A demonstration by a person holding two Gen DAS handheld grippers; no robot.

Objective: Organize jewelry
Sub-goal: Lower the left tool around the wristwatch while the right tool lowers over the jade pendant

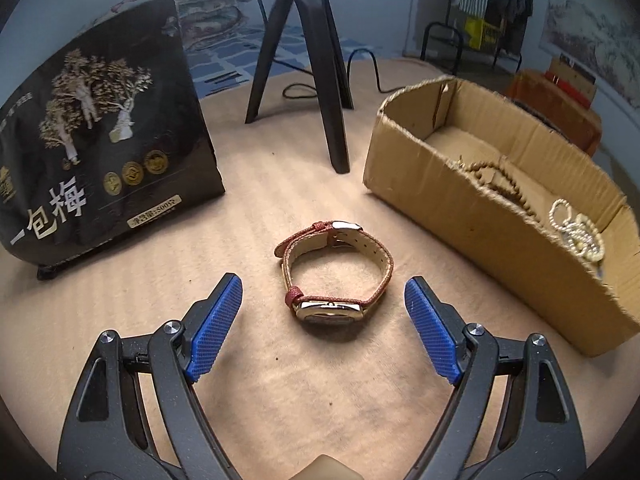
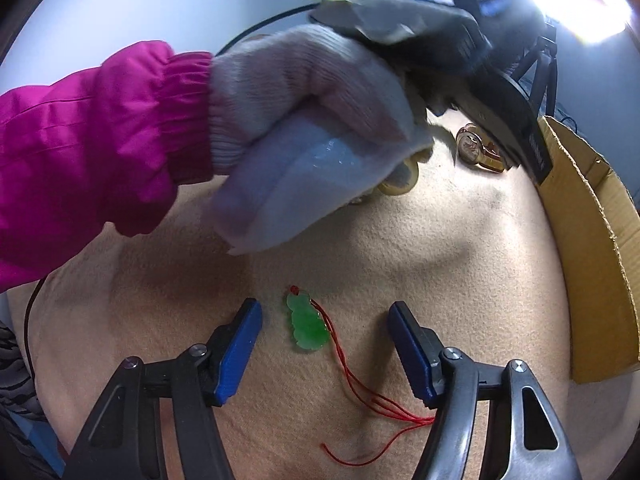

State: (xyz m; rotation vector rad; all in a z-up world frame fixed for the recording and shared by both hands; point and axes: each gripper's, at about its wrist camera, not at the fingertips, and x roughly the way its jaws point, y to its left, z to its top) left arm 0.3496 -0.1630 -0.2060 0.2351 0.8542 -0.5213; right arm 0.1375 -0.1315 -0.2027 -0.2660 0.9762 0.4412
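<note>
A red-strapped watch (image 1: 334, 272) with a gold case lies on the beige cloth between the open fingers of my left gripper (image 1: 324, 294), which is empty. The watch also shows in the right wrist view (image 2: 478, 150), far off. A green jade pendant (image 2: 306, 324) on a red cord (image 2: 372, 396) lies between the open fingers of my right gripper (image 2: 325, 310), which is empty. A cardboard box (image 1: 472, 216) to the right holds a wooden bead string (image 1: 500, 180) and a pearl piece (image 1: 576, 232).
A black snack bag (image 1: 104, 136) stands at the left. A black tripod (image 1: 312, 60) stands behind the watch. In the right wrist view a gloved hand (image 2: 312, 128) with a pink sleeve holds the left gripper above the cloth; the box wall (image 2: 592, 248) is at right.
</note>
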